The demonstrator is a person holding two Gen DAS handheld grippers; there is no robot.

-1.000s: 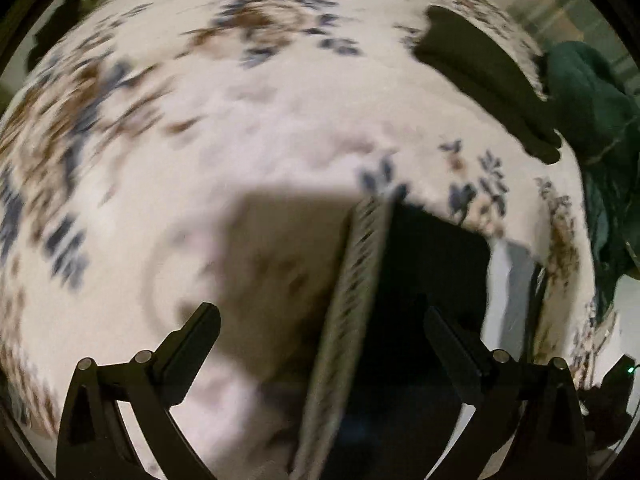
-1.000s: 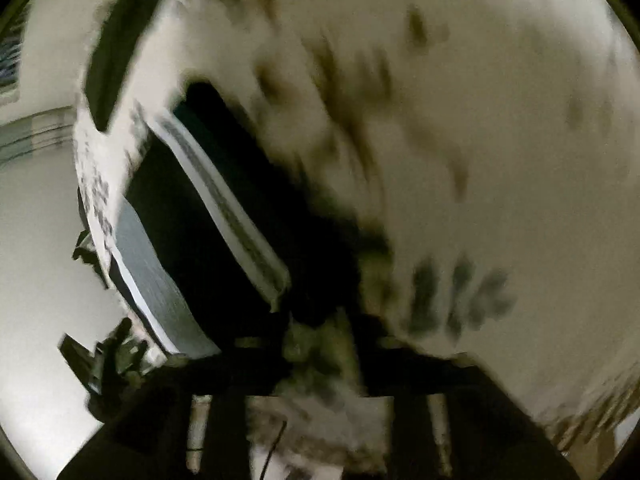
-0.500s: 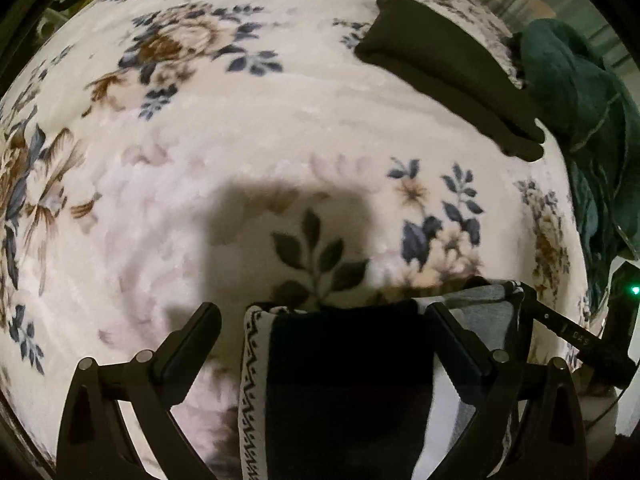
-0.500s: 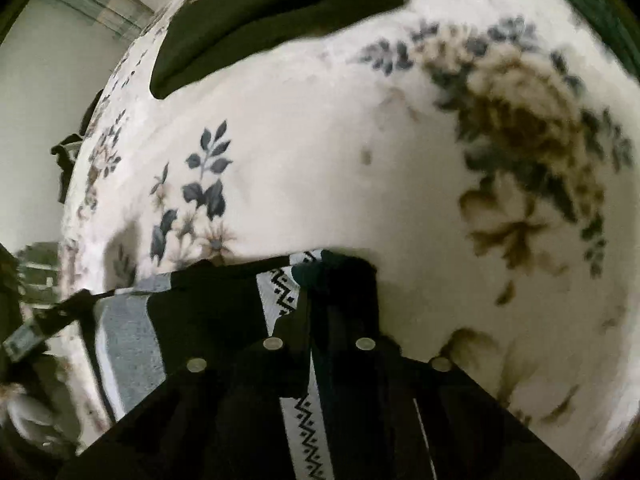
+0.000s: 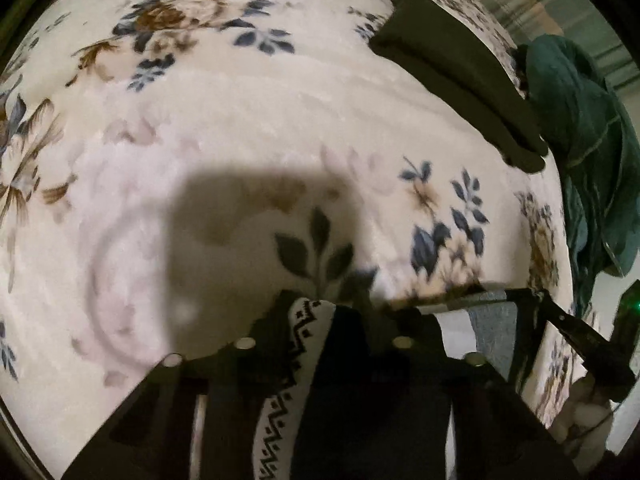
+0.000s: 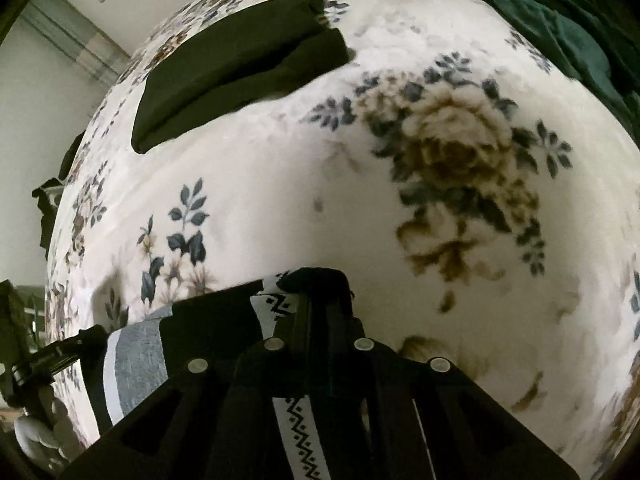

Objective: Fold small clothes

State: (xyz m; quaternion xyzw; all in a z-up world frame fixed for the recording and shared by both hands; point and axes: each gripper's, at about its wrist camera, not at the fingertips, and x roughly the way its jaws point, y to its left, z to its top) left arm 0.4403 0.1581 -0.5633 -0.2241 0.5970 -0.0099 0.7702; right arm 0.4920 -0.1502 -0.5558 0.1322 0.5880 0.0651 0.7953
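On the cream floral plush blanket (image 5: 248,128) you are working at the near edge, where the small black garment with a white zigzag-patterned band and a grey panel (image 5: 348,364) is lying just below both cameras. Your left gripper (image 5: 332,320) is closing its jaws around the garment's edge, with the patterned band and black cloth sitting between the fingers. Your right gripper (image 6: 320,292) is pinching shut on a black corner of the same garment, beside the white band. Farther back on the blanket, a folded dark olive cloth (image 6: 236,68) is lying well apart from the garment, and a rumpled dark green fabric (image 5: 588,148) is bunching at the blanket's far side.
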